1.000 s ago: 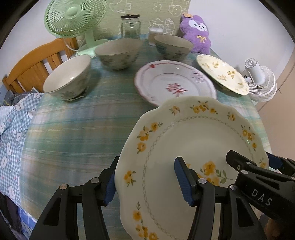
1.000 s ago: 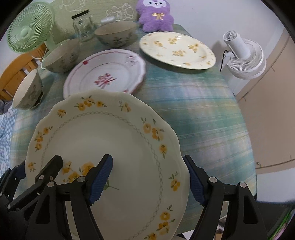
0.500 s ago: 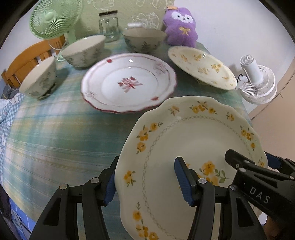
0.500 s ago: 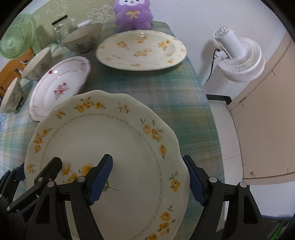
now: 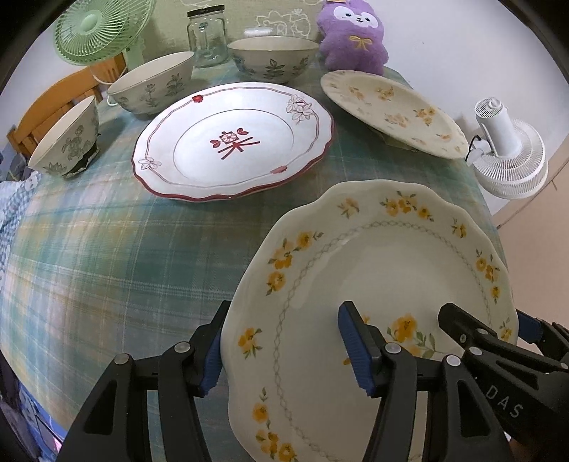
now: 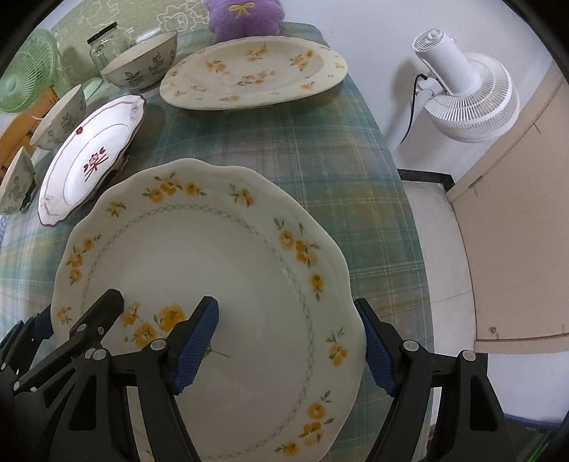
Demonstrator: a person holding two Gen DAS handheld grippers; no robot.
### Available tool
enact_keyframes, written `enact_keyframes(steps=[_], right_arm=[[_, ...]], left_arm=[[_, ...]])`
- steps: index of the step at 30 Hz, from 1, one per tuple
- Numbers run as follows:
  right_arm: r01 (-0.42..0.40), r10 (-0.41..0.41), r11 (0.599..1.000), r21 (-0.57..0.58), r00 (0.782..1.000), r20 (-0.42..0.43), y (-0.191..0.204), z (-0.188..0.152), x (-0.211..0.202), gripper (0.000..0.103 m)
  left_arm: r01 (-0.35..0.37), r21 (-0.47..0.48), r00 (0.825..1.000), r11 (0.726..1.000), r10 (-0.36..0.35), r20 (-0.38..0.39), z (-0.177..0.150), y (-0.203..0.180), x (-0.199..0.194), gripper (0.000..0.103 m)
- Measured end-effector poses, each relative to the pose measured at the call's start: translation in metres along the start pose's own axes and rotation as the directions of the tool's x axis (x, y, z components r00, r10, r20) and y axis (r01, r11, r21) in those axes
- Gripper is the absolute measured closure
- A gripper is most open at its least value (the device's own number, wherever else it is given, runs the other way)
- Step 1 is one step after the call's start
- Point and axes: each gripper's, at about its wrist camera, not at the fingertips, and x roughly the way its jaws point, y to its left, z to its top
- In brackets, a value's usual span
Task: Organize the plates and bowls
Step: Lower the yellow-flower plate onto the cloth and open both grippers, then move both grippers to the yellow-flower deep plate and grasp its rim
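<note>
A cream plate with yellow flowers (image 5: 373, 256) (image 6: 199, 256) hangs above the plaid tablecloth's near right part, carried by both grippers. My left gripper (image 5: 284, 320) clamps its left rim, one pad outside the edge and one on the inner face; its jaws are opening slightly with the rim still between them. My right gripper (image 6: 284, 309) is shut on the right rim. Farther off lie a red-rimmed white plate (image 5: 231, 142) and a matching yellow-flowered plate (image 5: 391, 110). Three patterned bowls (image 5: 153, 85) stand at the back left.
A green fan (image 5: 99, 28), a glass jar (image 5: 208, 35) and a purple plush toy (image 5: 355, 35) line the table's far edge. A white fan (image 6: 462, 92) stands off the right edge, beside a beige cabinet (image 6: 515, 248). A wooden chair (image 5: 46, 110) is at left.
Both grippers carried the flowered plate rightward and toward the far yellow-flowered plate, slightly lower. The bowls and red-rimmed plate slid left in view. The grip looks the same.
</note>
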Motion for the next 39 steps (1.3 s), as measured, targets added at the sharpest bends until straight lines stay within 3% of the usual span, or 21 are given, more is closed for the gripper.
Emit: enact_keyframes(steps=[7, 15, 19, 25, 30, 39], right_arm=[[-0.011, 0.012, 1.000, -0.012, 0.999, 0.051, -0.006, 0.005, -0.014, 0.023], [-0.033, 0.030, 0.999, 0.024, 0.989, 0.144, -0.009, 0.011, -0.061, 0.023], [-0.030, 0.014, 0.997, 0.077, 0.978, 0.209, -0.009, 0.015, -0.091, 0.023], [-0.022, -0.018, 0.988, 0.153, 0.965, 0.260, -0.011, 0.022, -0.122, 0.023], [0.007, -0.056, 0.989, 0.147, 0.942, 0.332, -0.007, 0.034, -0.139, 0.023], [-0.016, -0.023, 0.994, 0.105, 0.933, 0.358, -0.016, 0.079, -0.138, 0.023]], left_arm=[[-0.014, -0.027, 1.000, 1.000, 0.014, 0.000, 0.003, 0.001, -0.009, 0.025], [0.000, 0.036, 0.993, 0.999, -0.004, 0.119, 0.017, 0.000, -0.061, 0.019], [0.008, 0.075, 0.979, 0.997, -0.023, 0.201, 0.029, 0.002, -0.086, 0.010], [0.044, 0.092, 0.965, 0.995, -0.066, 0.255, 0.052, 0.006, -0.107, 0.000], [0.090, 0.122, 0.957, 0.988, -0.120, 0.265, 0.067, 0.005, -0.110, 0.000], [0.058, 0.103, 0.942, 0.993, -0.089, 0.324, 0.106, -0.009, -0.115, 0.000]])
